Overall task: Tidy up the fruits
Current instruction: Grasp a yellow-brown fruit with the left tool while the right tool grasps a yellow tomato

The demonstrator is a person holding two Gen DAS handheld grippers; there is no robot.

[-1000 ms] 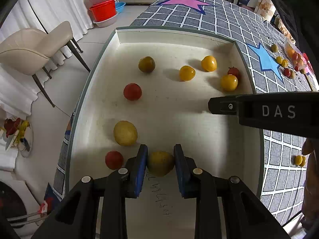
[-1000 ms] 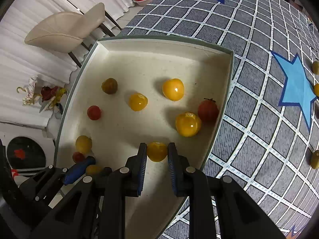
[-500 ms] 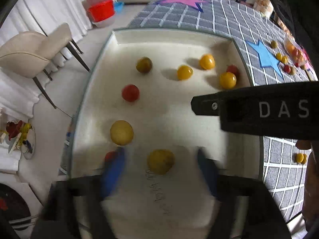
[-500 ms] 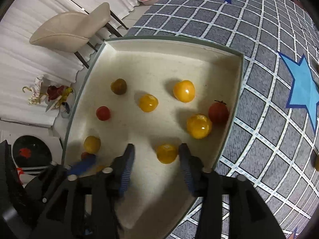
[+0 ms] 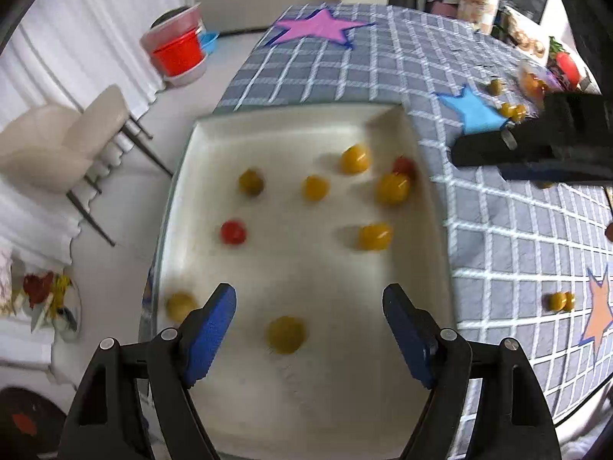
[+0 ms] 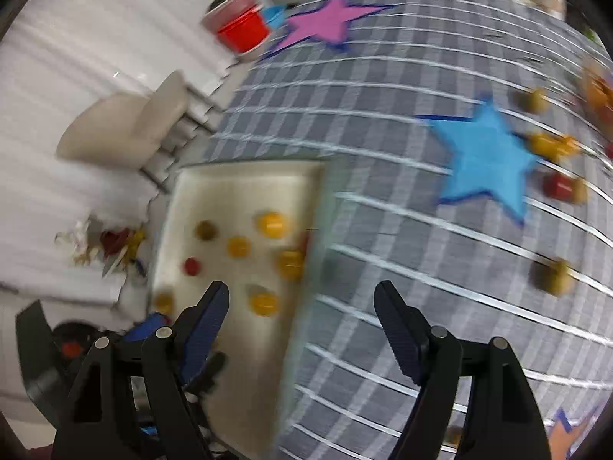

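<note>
A white tray [image 5: 184, 199] on the checked cloth holds several yellow fruits and two red ones. My left gripper [image 5: 308, 322] hangs open above the tray's near end. A yellow-green fruit [image 5: 286, 334] lies loose on the tray floor under the gap. In the blurred right wrist view, my right gripper [image 6: 302, 306] is over the tray's right rim [image 6: 318, 230], and its jaws are opening with nothing between them. A yellow fruit [image 6: 263, 304] rests on the tray just left of that gap. More loose fruits [image 6: 551, 145] lie on the cloth by the blue star [image 6: 486, 157].
A beige chair [image 5: 65, 145] and red tubs [image 5: 178, 53] stand on the floor left of the table. A pink star [image 5: 318, 28] marks the far cloth. Packets and produce [image 5: 536, 76] crowd the far right. A pair of yellow fruits [image 5: 561, 301] sits near right.
Both grippers have opened and let go of their fruits, which now lie on the tray. The left one rose a little. The right one swung right, off the tray's middle toward the cloth.
</note>
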